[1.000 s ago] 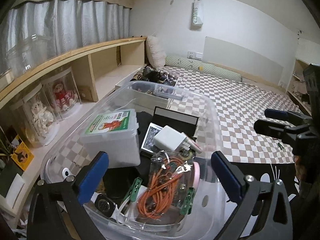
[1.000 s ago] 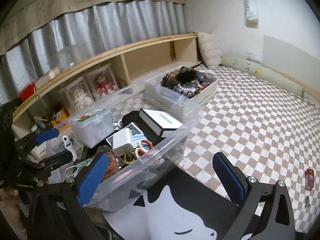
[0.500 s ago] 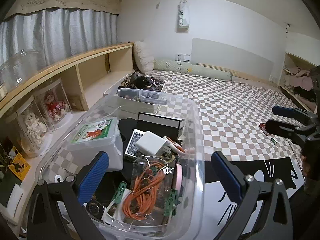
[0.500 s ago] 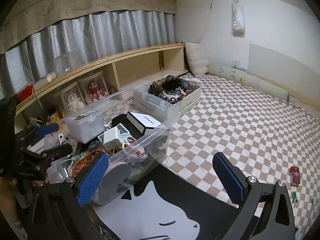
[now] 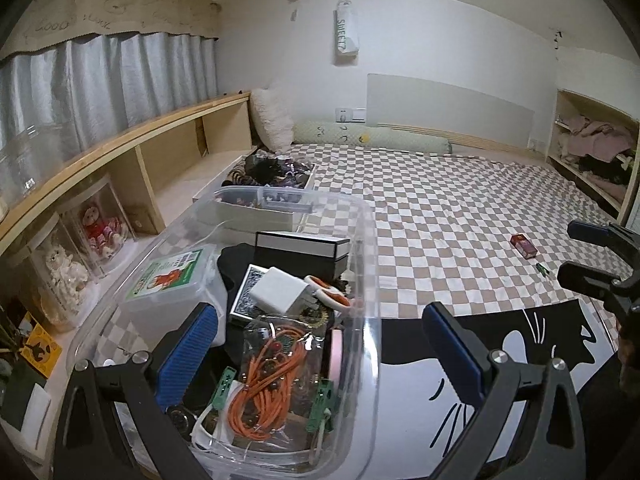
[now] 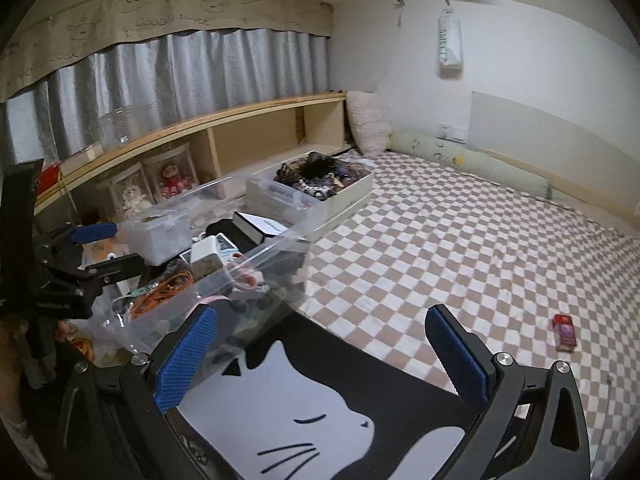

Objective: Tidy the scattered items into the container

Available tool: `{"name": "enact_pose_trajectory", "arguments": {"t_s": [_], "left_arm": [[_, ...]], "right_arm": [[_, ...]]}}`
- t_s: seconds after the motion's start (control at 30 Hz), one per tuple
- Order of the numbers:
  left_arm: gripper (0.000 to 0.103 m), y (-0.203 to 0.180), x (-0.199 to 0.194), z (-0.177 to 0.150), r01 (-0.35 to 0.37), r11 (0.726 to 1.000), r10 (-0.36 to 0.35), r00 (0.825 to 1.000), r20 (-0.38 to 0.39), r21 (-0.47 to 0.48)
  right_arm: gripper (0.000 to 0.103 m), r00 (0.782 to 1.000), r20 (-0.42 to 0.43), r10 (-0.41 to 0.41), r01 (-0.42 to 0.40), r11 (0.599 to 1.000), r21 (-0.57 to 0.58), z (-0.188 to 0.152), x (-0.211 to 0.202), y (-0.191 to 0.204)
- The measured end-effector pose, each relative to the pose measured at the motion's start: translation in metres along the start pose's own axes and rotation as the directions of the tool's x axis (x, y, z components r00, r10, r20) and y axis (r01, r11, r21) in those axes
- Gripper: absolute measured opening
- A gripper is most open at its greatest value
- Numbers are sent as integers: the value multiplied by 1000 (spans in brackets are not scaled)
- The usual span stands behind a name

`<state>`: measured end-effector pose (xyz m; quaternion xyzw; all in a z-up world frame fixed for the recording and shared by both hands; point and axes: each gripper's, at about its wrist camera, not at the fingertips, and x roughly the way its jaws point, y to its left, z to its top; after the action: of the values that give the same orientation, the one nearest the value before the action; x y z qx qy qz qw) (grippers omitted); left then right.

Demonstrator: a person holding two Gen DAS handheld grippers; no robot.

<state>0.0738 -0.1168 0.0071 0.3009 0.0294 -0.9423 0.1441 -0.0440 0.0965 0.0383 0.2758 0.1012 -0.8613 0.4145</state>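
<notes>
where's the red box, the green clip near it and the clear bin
red box (image 5: 524, 246), left wrist view, on its top face
green clip (image 5: 542, 269), left wrist view, on its body
clear bin (image 5: 370, 280), left wrist view, on its right wall

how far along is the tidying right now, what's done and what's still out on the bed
Mostly done: the clear bin already holds the orange cord, white charger, black box and more. In hand: nothing; the left gripper and right gripper are both open and empty. Left: the small red box and a tiny green clip still lie on the checkered bedding.
</notes>
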Motion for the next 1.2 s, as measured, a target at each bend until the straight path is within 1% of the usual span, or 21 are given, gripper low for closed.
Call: {"name": "enact_pose_trajectory", "arguments": {"t_s": [0.23, 0.37, 0.57, 0.8, 0.97, 1.2], "left_arm": [[103, -14, -3, 2, 23, 999, -24, 1000, 8, 29], [103, -20, -4, 3, 52, 998, -52, 999, 3, 30], [103, -28, -5, 0, 52, 997, -52, 999, 0, 52], [103, -38, -8, -4, 71, 995, -71, 997, 0, 75], [103, -45, -9, -7, 69, 993, -69, 998, 1, 94], [103, -52, -9, -10, 71, 993, -71, 997, -6, 97]], "right_arm": [[103, 999, -1, -48, 48, 999, 3, -7, -12, -9], [103, 997, -4, -71, 71, 997, -2, -12, -18, -12], [103, 995, 1, -96, 96, 995, 10, -23, -30, -18], [103, 991, 6, -135, 135, 991, 16, -34, -39, -22], [103, 989, 11, -150, 149, 988, 25, -40, -43, -23], [103, 989, 18, -149, 148, 988, 47, -43, -47, -24]]}}
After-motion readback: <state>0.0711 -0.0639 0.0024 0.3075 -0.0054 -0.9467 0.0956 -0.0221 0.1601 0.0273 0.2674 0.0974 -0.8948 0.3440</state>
